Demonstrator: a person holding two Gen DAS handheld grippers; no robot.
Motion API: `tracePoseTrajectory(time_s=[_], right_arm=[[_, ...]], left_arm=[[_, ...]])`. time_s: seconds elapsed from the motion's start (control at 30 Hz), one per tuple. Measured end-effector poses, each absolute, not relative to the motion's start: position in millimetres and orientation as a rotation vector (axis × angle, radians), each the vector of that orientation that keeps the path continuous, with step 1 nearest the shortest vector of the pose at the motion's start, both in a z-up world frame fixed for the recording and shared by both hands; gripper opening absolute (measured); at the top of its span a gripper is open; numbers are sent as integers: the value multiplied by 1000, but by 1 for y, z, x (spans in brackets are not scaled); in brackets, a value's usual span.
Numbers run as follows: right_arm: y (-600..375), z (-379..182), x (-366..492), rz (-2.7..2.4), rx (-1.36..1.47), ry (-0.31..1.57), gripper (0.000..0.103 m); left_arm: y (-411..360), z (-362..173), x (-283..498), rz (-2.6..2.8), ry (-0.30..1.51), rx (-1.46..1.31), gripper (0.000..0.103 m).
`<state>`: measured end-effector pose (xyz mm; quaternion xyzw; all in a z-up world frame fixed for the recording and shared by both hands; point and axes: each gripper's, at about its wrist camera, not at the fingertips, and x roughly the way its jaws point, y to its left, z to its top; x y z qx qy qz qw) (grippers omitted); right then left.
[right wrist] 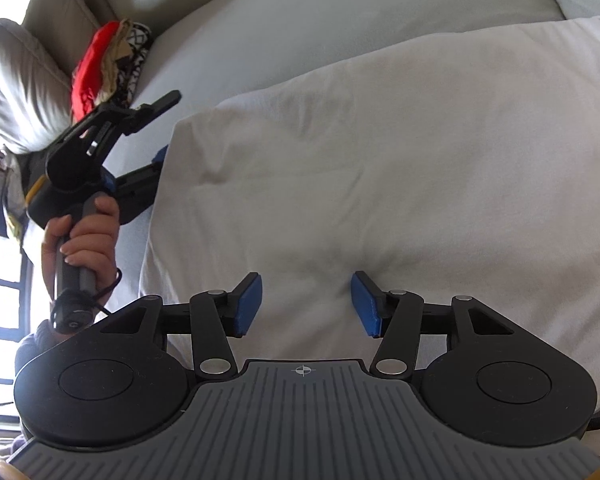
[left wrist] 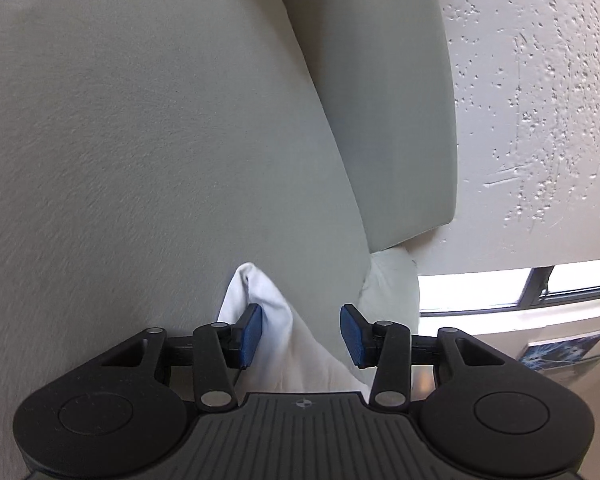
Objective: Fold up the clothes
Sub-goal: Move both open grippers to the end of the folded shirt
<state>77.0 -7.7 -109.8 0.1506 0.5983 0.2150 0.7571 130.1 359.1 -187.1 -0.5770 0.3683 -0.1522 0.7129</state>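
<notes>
white garment (right wrist: 380,152) lying partly folded at frame centre, further folds pending, right gripper (right wrist: 306,304) hovering open and empty, left gripper (left wrist: 302,340) straddling its corner unclamped.

A home living room is shown. A grey sofa (right wrist: 340,12) with a wide seat and upright back cushion (left wrist: 380,100) is seen against a rough plastered wall (left wrist: 540,100). A loose cushion (right wrist: 24,84) is propped at the sofa's end, with a heap of clothes (right wrist: 108,64) piled beside it. A window (left wrist: 500,288) with a dark frame and a small picture (left wrist: 564,350) are also seen.
</notes>
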Motion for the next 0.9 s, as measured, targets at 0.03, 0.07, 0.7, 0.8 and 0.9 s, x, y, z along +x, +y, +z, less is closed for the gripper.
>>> tracePoseTrajectory(time_s=[0.03, 0.07, 0.7, 0.8, 0.9], right_arm=[[-9, -110, 77, 471, 333, 1305, 56], [-9, -111, 78, 474, 339, 1306, 56], [-15, -115, 81, 491, 406, 1306, 60], [-14, -115, 80, 492, 406, 1303, 60], [-14, -115, 79, 491, 404, 1300, 60]], left_arm=[[361, -189, 130, -337, 812, -1302, 41], [362, -186, 128, -325, 801, -1283, 41], [345, -179, 126, -452, 920, -1048, 38], [337, -187, 134, -548, 960, -1106, 42], [340, -202, 143, -471, 962, -1213, 42]])
